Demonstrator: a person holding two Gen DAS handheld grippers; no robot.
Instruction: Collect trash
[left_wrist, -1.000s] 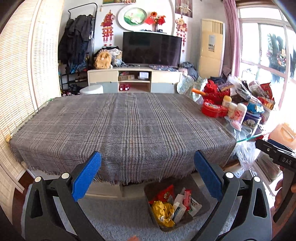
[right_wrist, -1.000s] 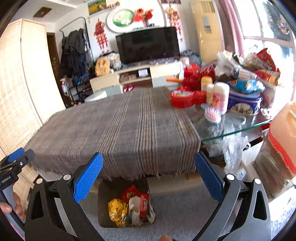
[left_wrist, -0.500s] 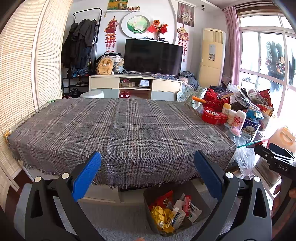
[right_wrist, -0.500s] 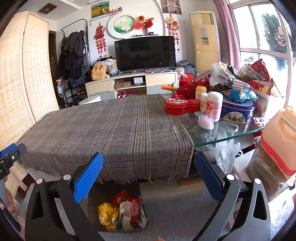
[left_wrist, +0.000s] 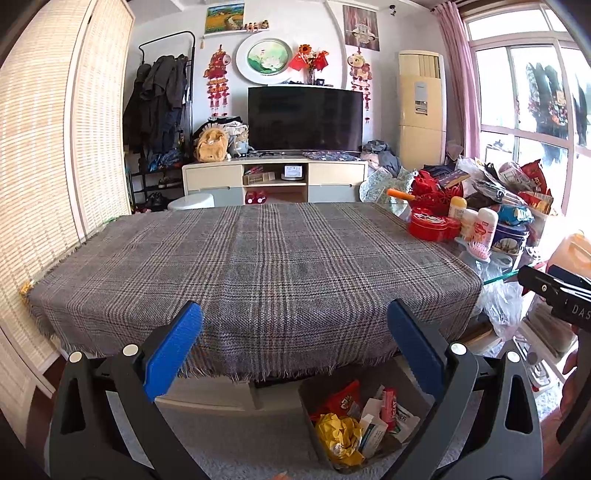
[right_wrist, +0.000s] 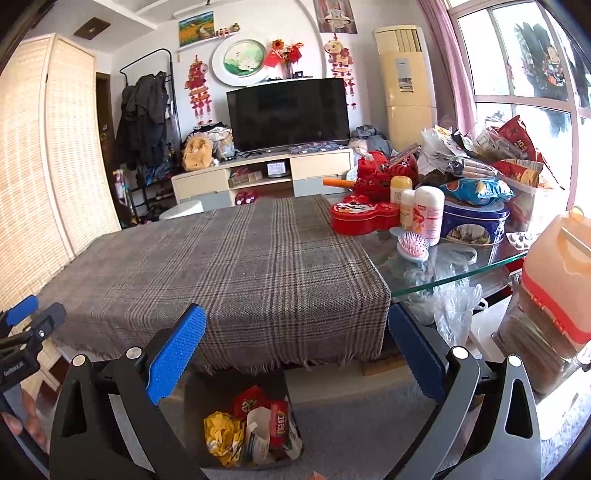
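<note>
The trash sits in a grey bin on the carpet, just below the near fringe of the plaid cloth that covers the bench. Relative to that bin, everything else lies up and beyond: the cloth's top shows nothing on it, and the heap of tins, bottles and snack bags stands well off to the bin's right on the bare glass end of the bench.

In the bin lie a crumpled yellow wrapper, a red snack bag, a small white carton and a red tube-like pack. These look light, thin and crushable. The foil and film would likely be slick and spring back, so a pinch on a crease or a folded edge should hold better than one on a flat face. The carton is stiffer and could be taken across its narrow sides.

The left hand-held gripper is released, its blue pads wide apart with nothing between them. The right hand-held gripper is likewise spread and empty.

Writing: "DAS" shows on the right tool's body as seen from the left wrist camera. The print on the packs is too small to read.
</note>
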